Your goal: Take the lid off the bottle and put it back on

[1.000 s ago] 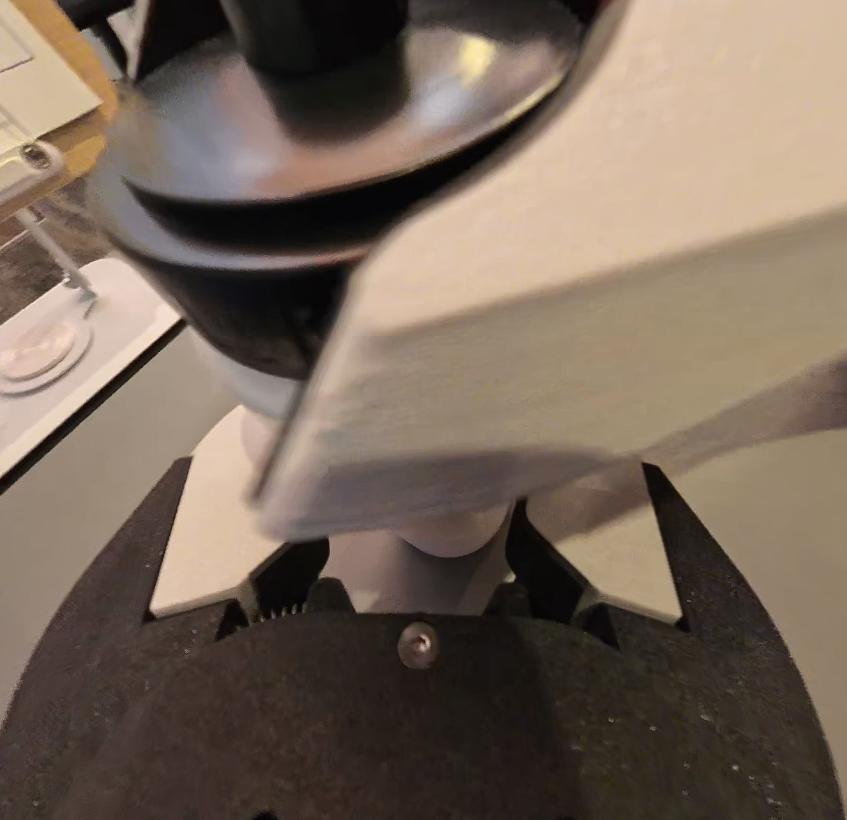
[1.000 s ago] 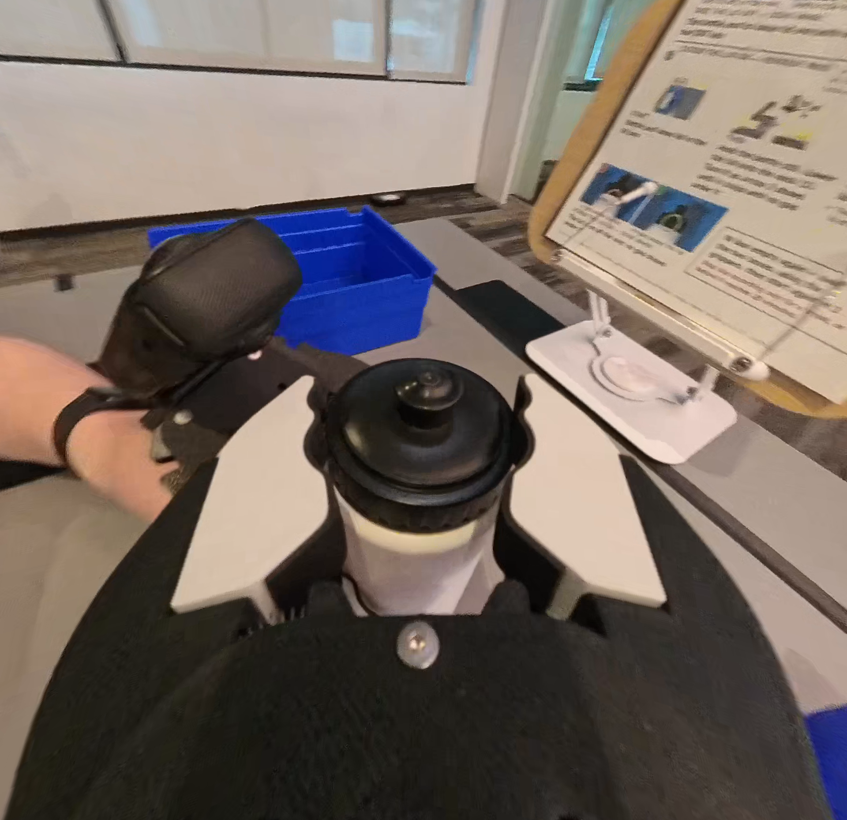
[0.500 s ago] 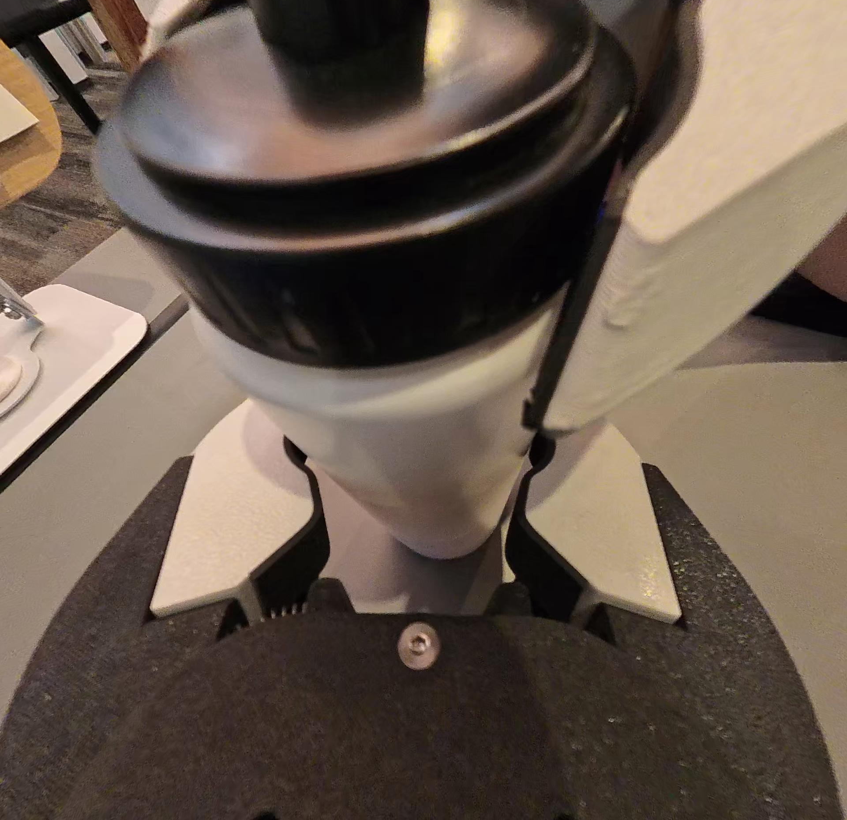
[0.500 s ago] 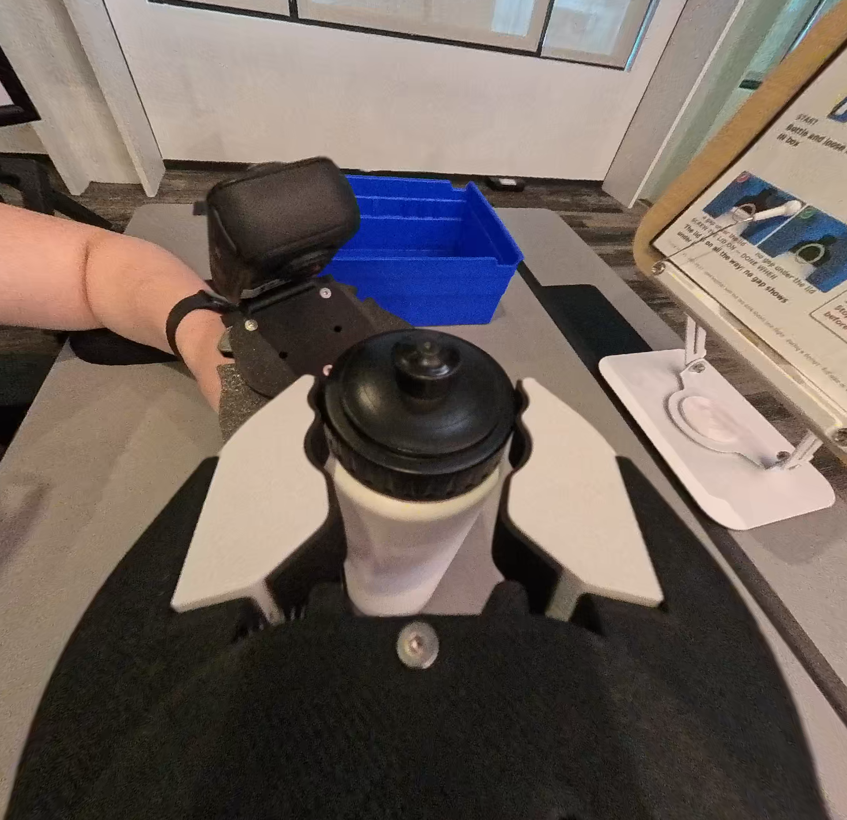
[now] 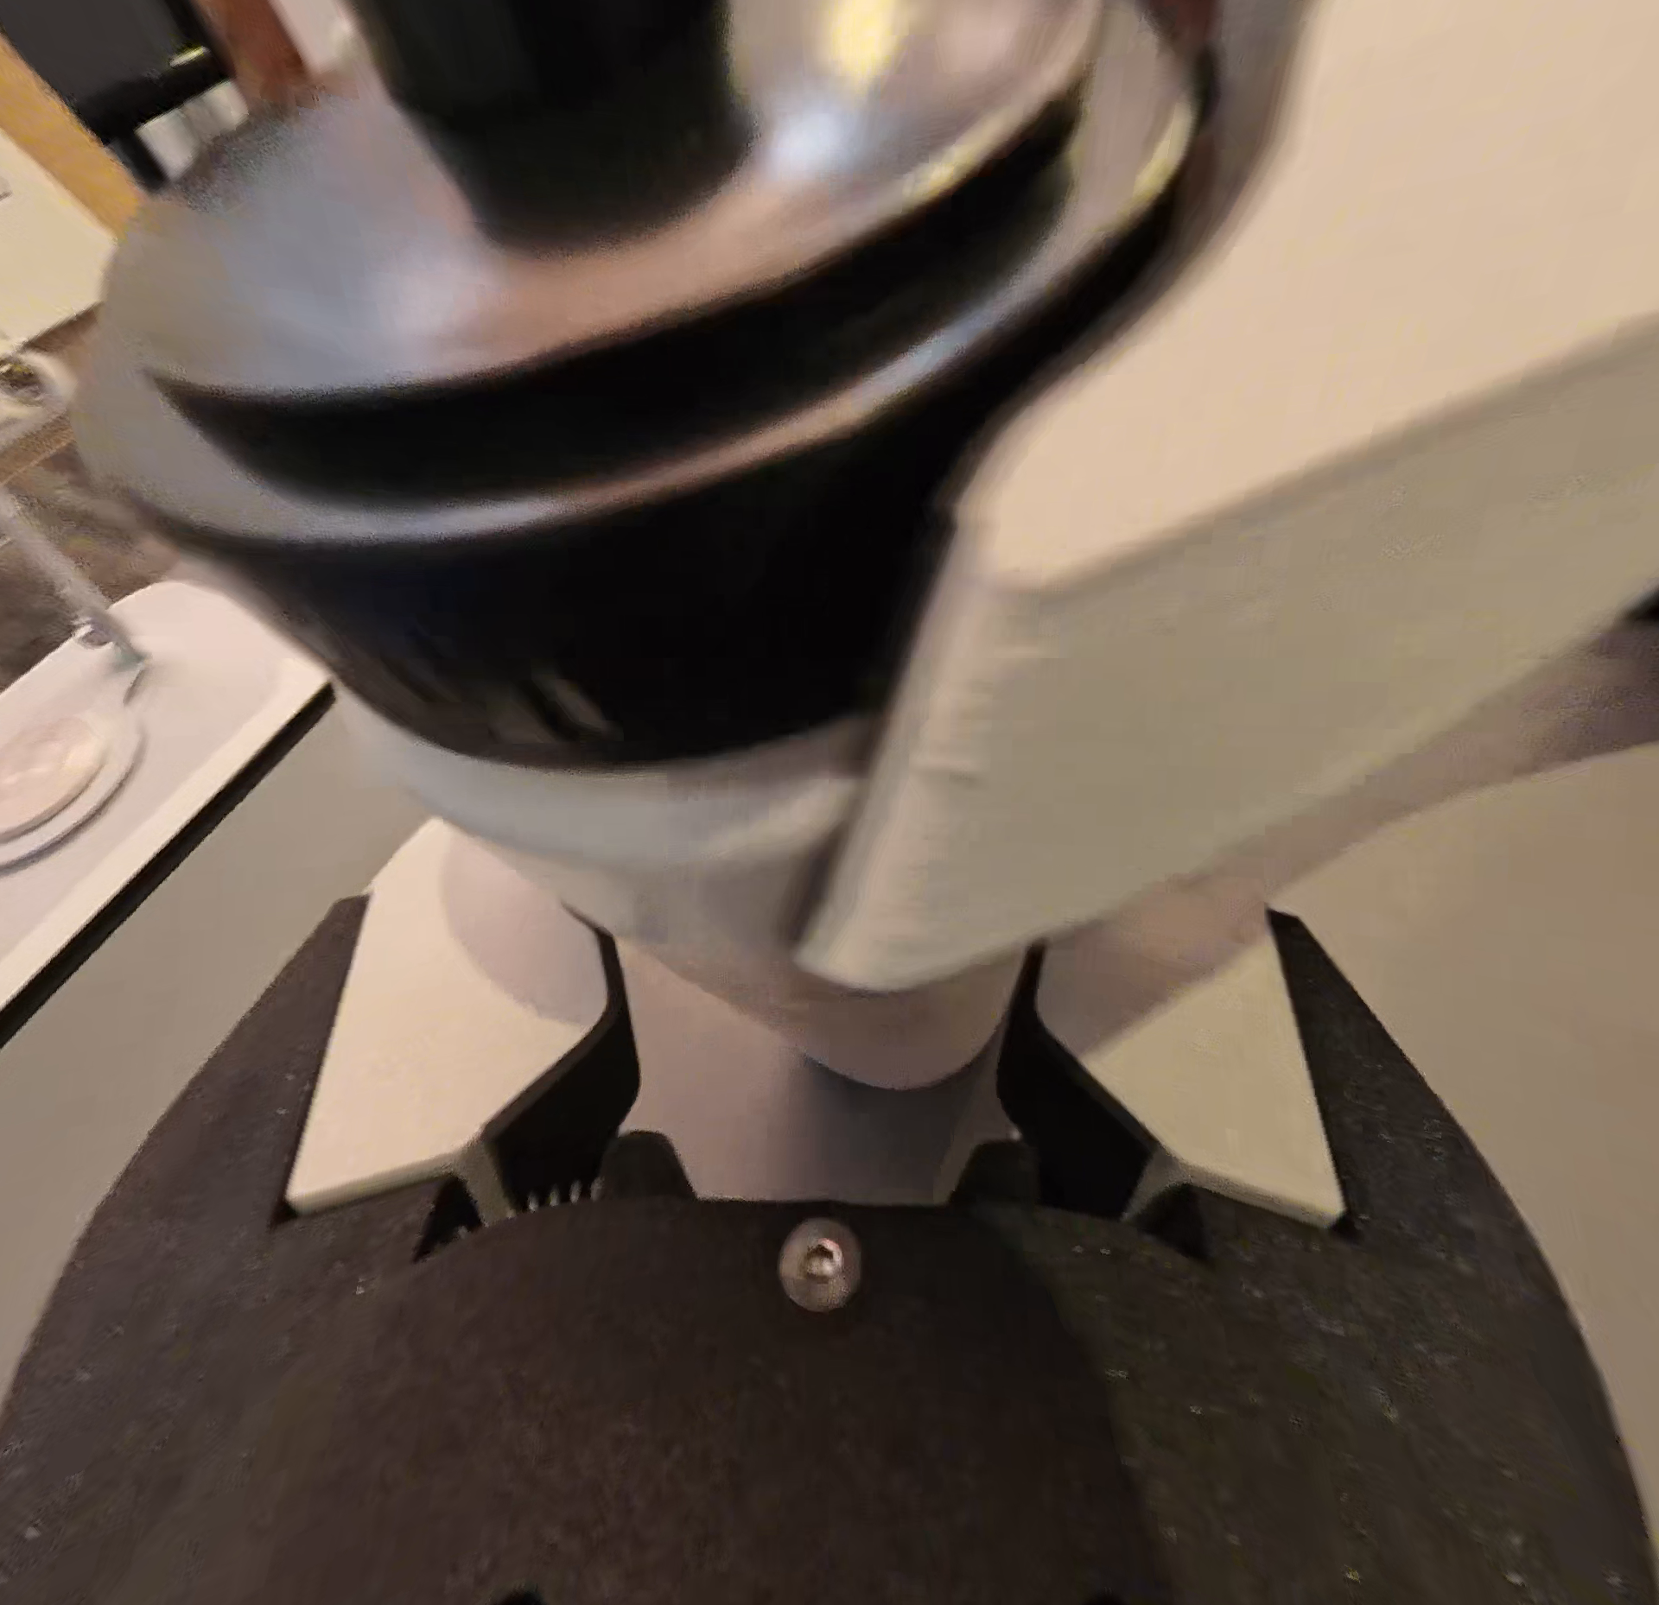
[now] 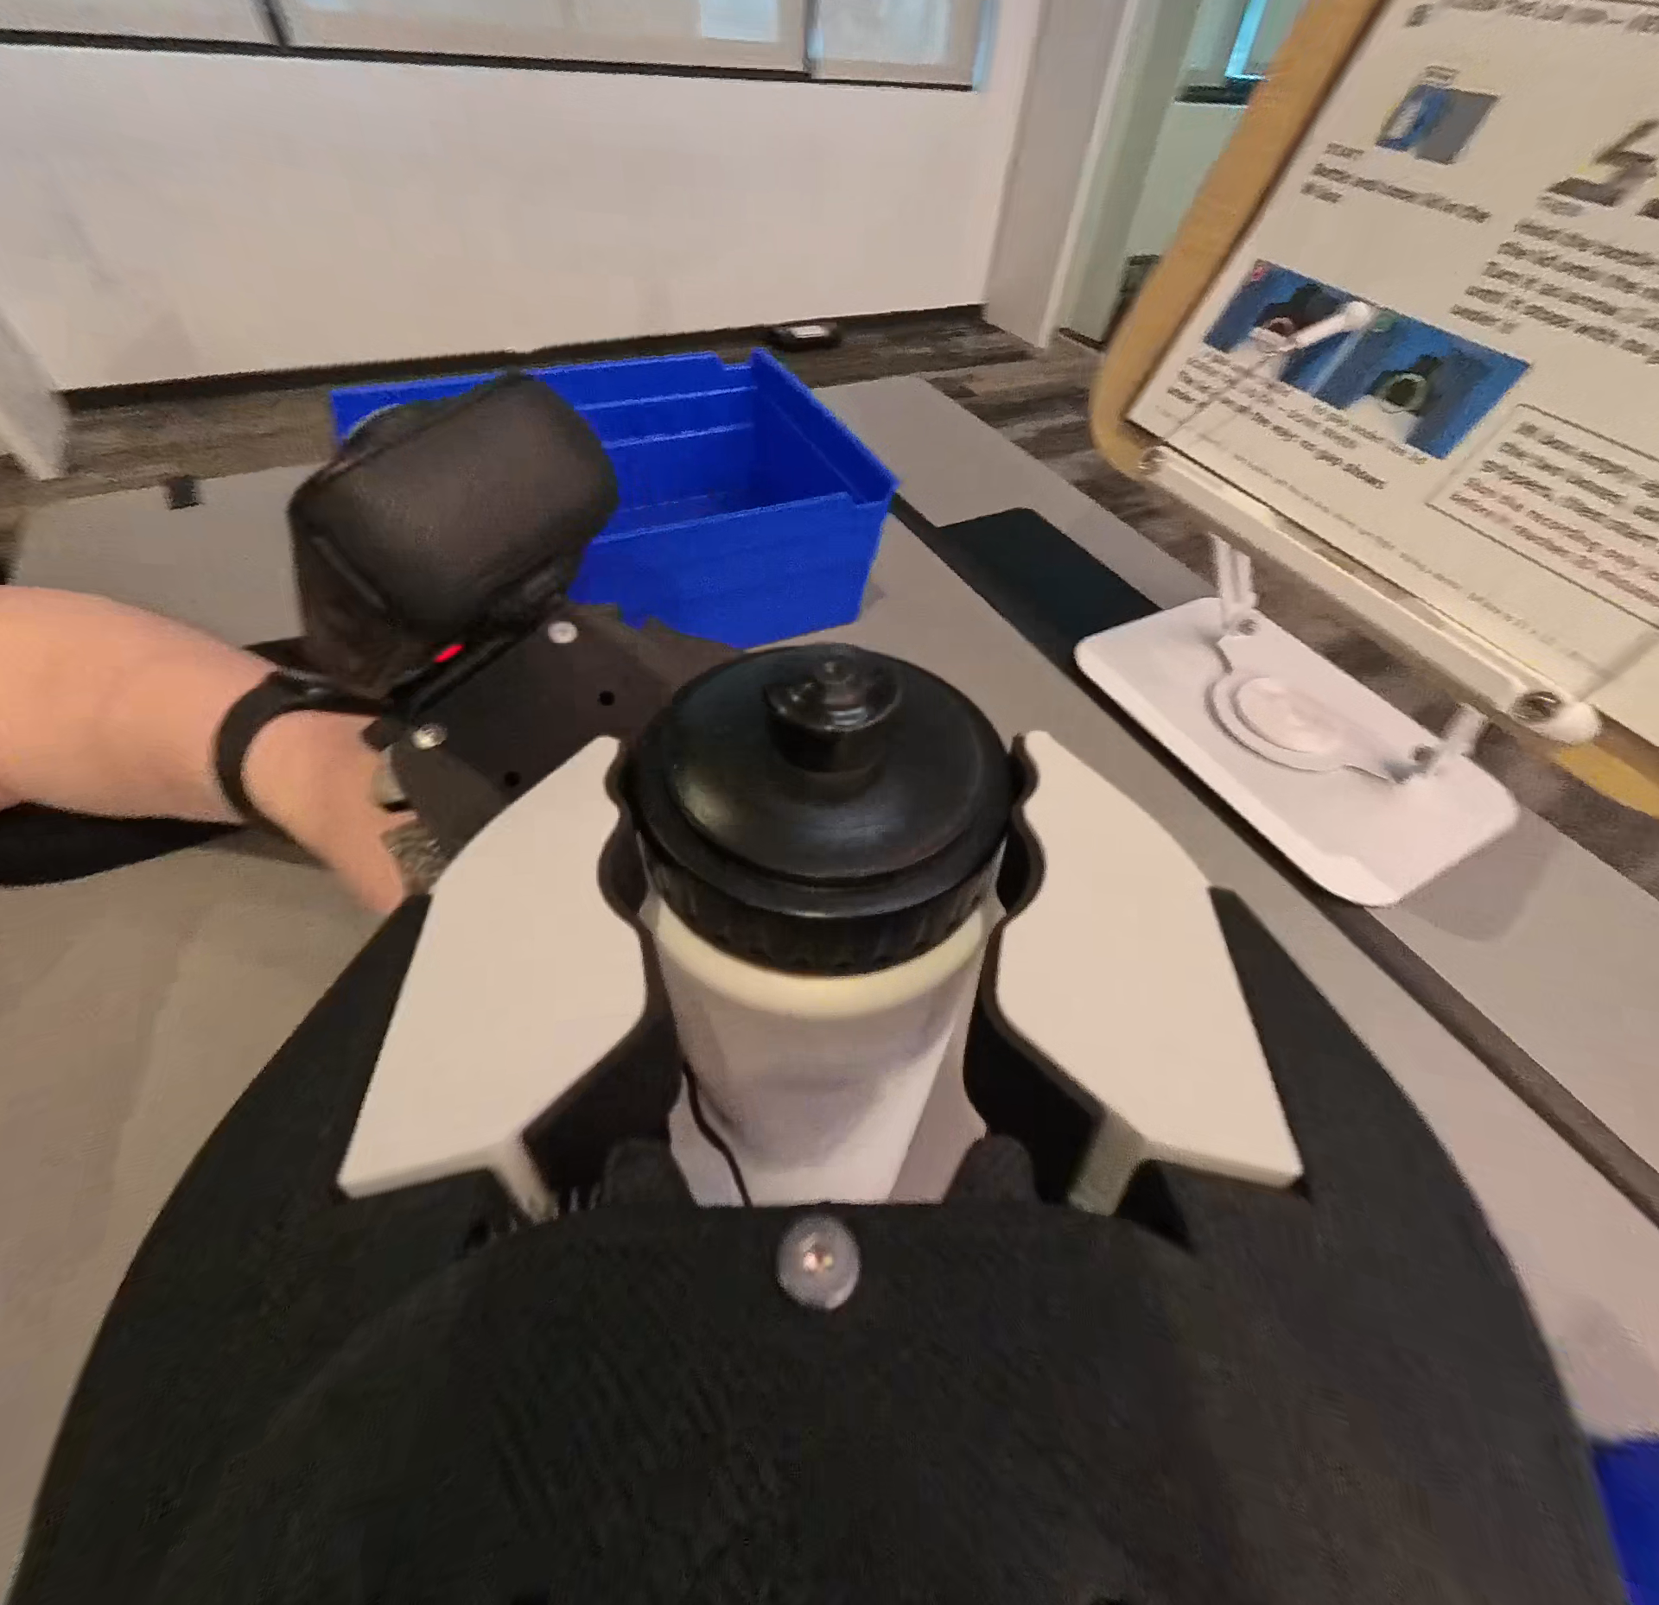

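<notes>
From my left side, a person's forearm [image 6: 108, 709] reaches in low over the grey bench [image 6: 179, 1023], wrist strapped with a dark band, the hand [image 6: 332, 808] wrapped around the left gripper [image 5: 830, 1014], whose black body and padded camera housing show in the right wrist view. In its own view that left gripper sits close under the bottle [image 5: 700, 844], its white fingers [image 5: 431, 1041] flanking the lower white body of the bottle; the picture is blurred there, and I cannot tell whether they press on it or stand just clear.

Moving to the middle, the bottle stands upright between both tools, its black lid [image 6: 821, 808] seated on the neck, a small spout on top. The right gripper [image 6: 821, 898] comes at it level from my side, with the fingers [image 6: 1113, 961] closed on the ribbed rim of the lid, one on each side. In the left wrist view one of those white fingers crosses from the right and lies against the lid's edge.

Farther back, a blue bin [image 6: 718, 503] rests on the bench behind the left gripper. At the right, a white stand [image 6: 1293, 754] holds a tilted instruction board [image 6: 1436, 305] with a wooden edge.
</notes>
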Tool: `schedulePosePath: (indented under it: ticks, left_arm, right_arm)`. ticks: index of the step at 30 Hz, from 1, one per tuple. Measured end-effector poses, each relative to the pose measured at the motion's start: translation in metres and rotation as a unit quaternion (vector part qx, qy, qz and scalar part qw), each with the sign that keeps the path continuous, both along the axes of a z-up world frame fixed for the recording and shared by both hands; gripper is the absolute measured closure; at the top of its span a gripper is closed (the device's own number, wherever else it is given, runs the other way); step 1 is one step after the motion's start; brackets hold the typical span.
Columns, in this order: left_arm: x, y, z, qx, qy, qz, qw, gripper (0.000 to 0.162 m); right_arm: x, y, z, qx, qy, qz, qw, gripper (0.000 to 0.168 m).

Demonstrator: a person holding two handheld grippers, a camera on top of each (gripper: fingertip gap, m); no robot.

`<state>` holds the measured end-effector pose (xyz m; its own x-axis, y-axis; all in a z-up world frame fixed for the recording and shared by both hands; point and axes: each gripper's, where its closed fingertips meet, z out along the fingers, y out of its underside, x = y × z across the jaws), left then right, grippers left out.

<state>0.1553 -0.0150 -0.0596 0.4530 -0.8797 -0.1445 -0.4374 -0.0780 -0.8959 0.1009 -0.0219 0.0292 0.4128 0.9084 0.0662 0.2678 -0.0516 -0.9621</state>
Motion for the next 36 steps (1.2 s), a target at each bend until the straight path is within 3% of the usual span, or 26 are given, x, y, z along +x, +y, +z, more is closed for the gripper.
schedulePosePath:
  ticks: [3, 7, 14, 21, 23, 27, 36]
  left_arm:
    - [0.008, -0.006, 0.008, -0.025, -0.062, -0.04, 0.997, 0.047]
    - [0.015, -0.018, 0.017, -0.065, -0.118, -0.089, 0.987, 0.047]
    - [0.016, -0.021, 0.009, -0.027, -0.073, -0.095, 0.992, 0.06]
    - [0.016, -0.02, 0.009, -0.031, -0.077, -0.097, 0.992, 0.06]
    - [0.016, -0.021, 0.01, -0.03, -0.076, -0.1, 0.992, 0.06]
    - [0.021, -0.024, 0.015, -0.025, -0.107, -0.104, 0.988, 0.052]
    - [0.025, -0.025, 0.019, -0.039, -0.125, -0.109, 0.985, 0.055]
  right_arm:
    - [0.0, -0.008, 0.002, -0.034, 0.037, 0.08, 0.996, 0.089]
    - [0.003, -0.013, 0.005, -0.063, 0.088, 0.149, 0.983, 0.089]
    - [0.012, -0.03, 0.021, -0.083, 0.124, 0.226, 0.963, 0.084]
    - [0.017, -0.026, 0.016, -0.009, 0.046, 0.184, 0.982, 0.085]
    - [0.015, -0.025, 0.015, 0.007, 0.033, 0.174, 0.984, 0.095]
    - [0.018, -0.025, 0.014, -0.004, 0.029, 0.183, 0.983, 0.095]
    - [0.013, -0.026, 0.007, -0.016, 0.015, 0.185, 0.983, 0.091]
